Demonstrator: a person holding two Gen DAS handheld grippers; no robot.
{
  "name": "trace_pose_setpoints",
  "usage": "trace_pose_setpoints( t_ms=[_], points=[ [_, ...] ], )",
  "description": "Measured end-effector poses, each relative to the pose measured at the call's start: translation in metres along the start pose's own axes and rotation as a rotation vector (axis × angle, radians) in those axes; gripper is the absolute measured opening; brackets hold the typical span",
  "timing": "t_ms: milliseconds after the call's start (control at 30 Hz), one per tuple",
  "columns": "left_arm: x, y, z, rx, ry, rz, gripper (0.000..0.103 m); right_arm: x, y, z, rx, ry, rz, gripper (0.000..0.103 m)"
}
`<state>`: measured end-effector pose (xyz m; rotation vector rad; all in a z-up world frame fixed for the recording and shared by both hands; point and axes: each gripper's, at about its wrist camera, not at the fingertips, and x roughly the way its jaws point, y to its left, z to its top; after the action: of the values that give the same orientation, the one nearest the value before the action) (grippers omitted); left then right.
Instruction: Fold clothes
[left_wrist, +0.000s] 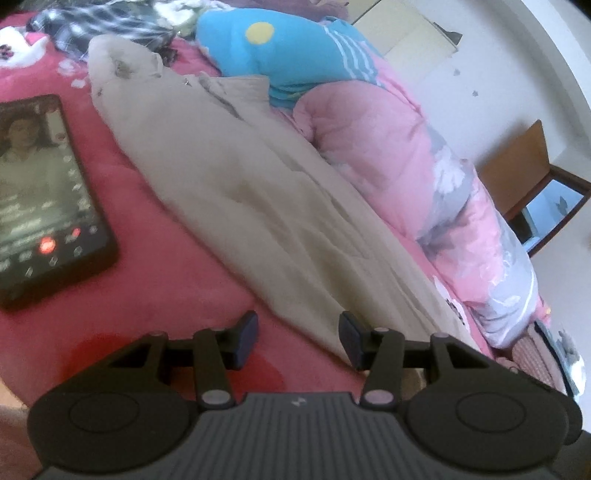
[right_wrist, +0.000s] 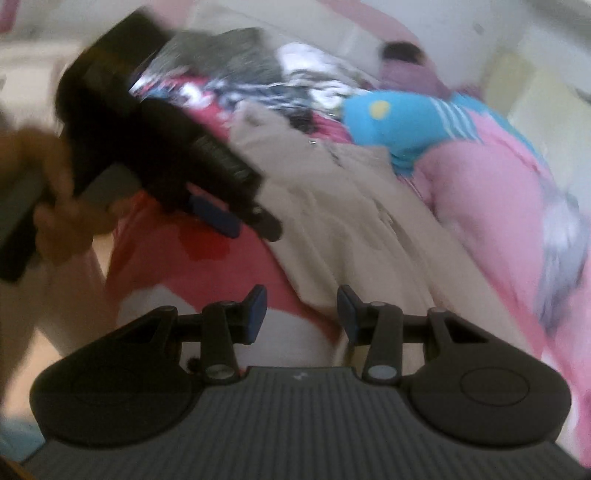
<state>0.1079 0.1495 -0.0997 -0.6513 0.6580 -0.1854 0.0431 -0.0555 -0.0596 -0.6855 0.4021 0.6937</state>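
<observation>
Lying stretched out long and narrow on the red bedspread (left_wrist: 177, 332), the beige garment (left_wrist: 236, 177) looks folded lengthwise already, its sides brought in, with creases running along it and a hood or collar end bunched at the far tip. So the judgement: the first fold seems done, the crosswise folds are left. Its near hem sits just ahead of the left gripper (left_wrist: 298, 338), whose jaws stand apart with nothing between them, the cloth's edge passing just beyond the gap. The right gripper (right_wrist: 302, 314) comes in blurred, jaws likewise spread and empty, the hem just ahead. Beside the garment, a pink floral quilt (left_wrist: 413, 177), a blue top (left_wrist: 295, 51) beyond, a lit phone (left_wrist: 48, 195) off to the other side.
</observation>
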Motion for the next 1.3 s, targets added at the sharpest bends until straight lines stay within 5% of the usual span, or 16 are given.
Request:
trace_pose_setpoints(
  t_ms=[100, 233, 300, 367, 467, 733, 900, 1067, 1300],
  points=[
    [0.011, -0.002, 0.008, 0.015, -0.019, 0.026, 0.04, 0.021, 0.006, 0.002, -0.091, 0.011, 0.011, 0.042],
    [0.022, 0.002, 0.01, 0.018, -0.042, 0.067, 0.014, 0.047, 0.003, 0.001, -0.139, 0.04, 0.01, 0.039],
    [0.024, 0.002, 0.008, 0.028, -0.055, 0.076, 0.01, 0.056, -0.001, 0.002, -0.107, 0.038, 0.022, 0.033],
    [0.022, 0.0, 0.007, 0.044, -0.07, 0.08, 0.007, 0.062, -0.005, 0.003, -0.078, 0.034, 0.023, 0.015],
    [0.011, -0.001, 0.007, 0.039, -0.081, 0.07, 0.005, 0.063, -0.014, 0.005, -0.004, 0.023, 0.041, 0.002],
    [-0.025, -0.002, 0.009, 0.069, -0.097, 0.078, 0.005, 0.024, -0.043, 0.014, 0.306, -0.07, 0.232, 0.0],
    [-0.02, 0.008, 0.003, 0.072, -0.045, 0.112, 0.005, 0.039, -0.029, 0.004, 0.304, 0.009, 0.292, 0.0],
    [-0.032, 0.01, -0.001, 0.08, -0.069, 0.073, 0.011, 0.036, -0.013, -0.003, 0.294, 0.051, 0.299, 0.0],
    [-0.046, 0.003, -0.007, 0.114, -0.131, 0.051, 0.018, -0.005, -0.038, 0.003, 0.358, -0.043, 0.212, 0.002]
  ],
)
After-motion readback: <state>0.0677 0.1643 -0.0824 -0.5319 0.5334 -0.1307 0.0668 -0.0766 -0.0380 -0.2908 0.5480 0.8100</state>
